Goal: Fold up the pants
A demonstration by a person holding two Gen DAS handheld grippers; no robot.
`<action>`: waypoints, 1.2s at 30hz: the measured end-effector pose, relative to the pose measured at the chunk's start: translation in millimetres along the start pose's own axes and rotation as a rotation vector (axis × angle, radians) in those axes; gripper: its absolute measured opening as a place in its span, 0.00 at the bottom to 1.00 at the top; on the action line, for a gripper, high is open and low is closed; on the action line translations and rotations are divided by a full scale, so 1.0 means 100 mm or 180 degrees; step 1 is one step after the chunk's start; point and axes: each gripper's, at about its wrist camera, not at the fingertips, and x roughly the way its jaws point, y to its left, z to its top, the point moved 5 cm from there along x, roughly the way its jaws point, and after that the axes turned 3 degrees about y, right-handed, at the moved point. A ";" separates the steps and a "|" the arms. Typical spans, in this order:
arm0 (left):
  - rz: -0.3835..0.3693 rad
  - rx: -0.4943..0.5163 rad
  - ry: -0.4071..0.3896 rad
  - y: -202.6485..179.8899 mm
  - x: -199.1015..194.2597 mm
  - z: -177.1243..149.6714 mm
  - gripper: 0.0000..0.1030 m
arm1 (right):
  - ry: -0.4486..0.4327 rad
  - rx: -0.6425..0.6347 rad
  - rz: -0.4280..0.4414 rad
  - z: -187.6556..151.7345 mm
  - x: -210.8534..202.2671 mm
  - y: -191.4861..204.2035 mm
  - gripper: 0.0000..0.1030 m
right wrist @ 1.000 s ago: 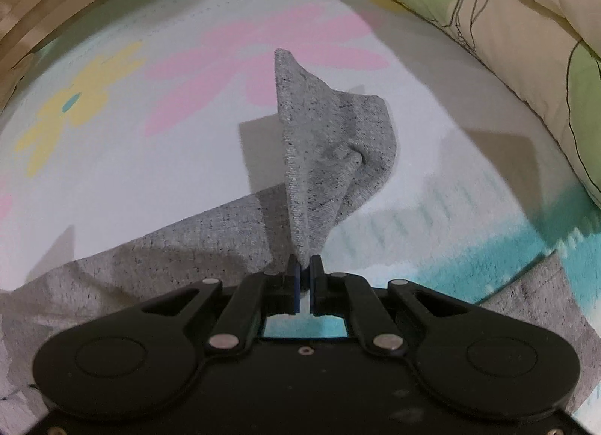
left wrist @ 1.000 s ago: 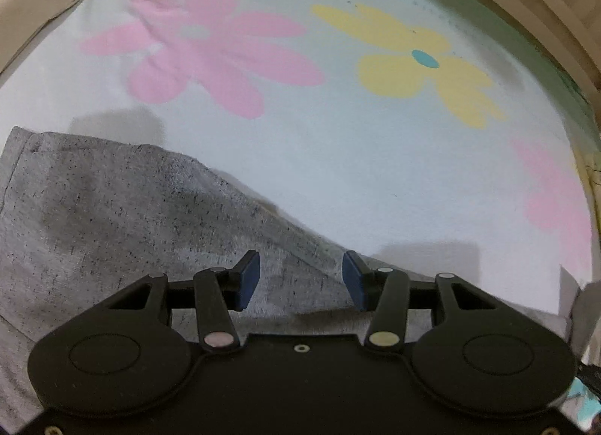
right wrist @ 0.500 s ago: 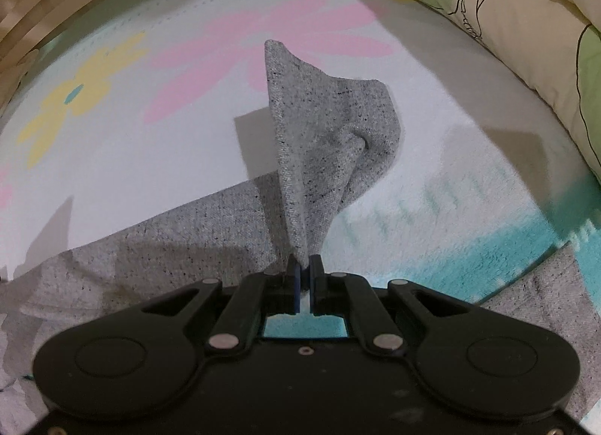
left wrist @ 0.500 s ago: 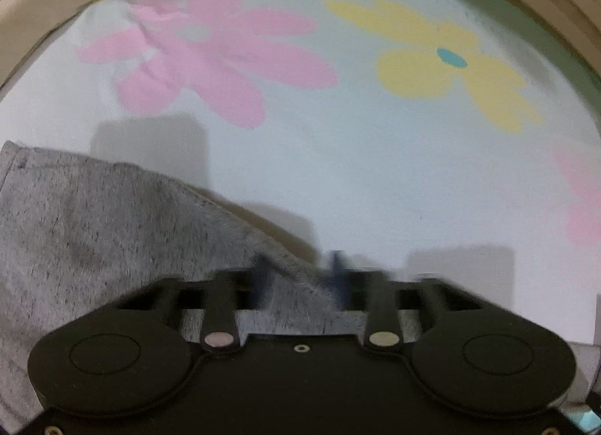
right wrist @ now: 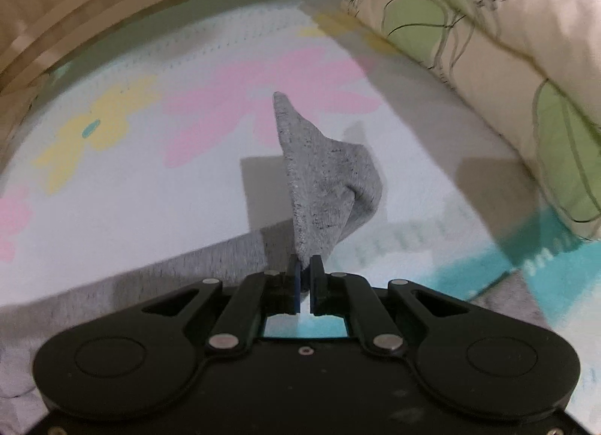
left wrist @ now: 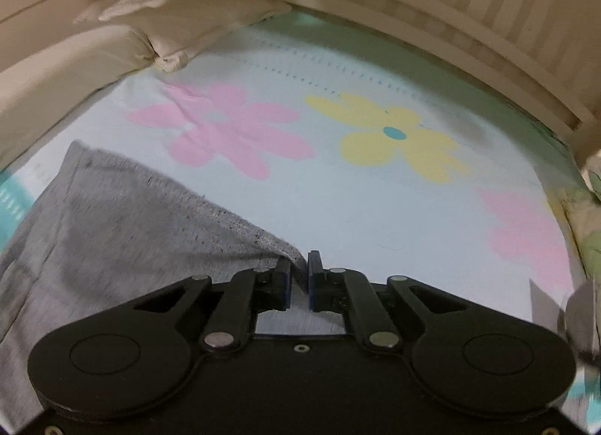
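Grey pants [left wrist: 124,232] are pinched at one edge by the left gripper [left wrist: 299,277] and at a raised corner by the right gripper [right wrist: 305,273], both sets of fingers pressed onto fabric. No completed fold is seen; most cloth lies on the flower-printed bed [left wrist: 375,209], pillows [right wrist: 488,59] alongside.

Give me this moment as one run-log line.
stage: both corners gripped | left gripper: shut on grey pants edge | right gripper: shut on pants corner, lifted above flowered sheet | fold: not yet made
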 end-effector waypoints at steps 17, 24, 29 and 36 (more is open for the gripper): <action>0.0026 0.0125 0.0083 0.26 -0.64 -1.02 0.10 | 0.0430 -0.0225 -0.0153 -0.73 -0.50 -0.37 0.04; 0.0081 0.0181 0.0242 0.32 -0.57 -1.25 0.10 | 0.0633 -0.0370 -0.0305 -0.98 -0.42 -0.39 0.04; 0.0118 0.0365 0.0322 0.30 -0.54 -1.41 0.10 | 0.0683 -0.0549 -0.0381 -1.07 -0.38 -0.34 0.04; 0.0144 0.0456 0.0487 0.32 -0.41 -1.49 0.10 | 0.0751 -0.0451 -0.0358 -1.09 -0.35 -0.38 0.10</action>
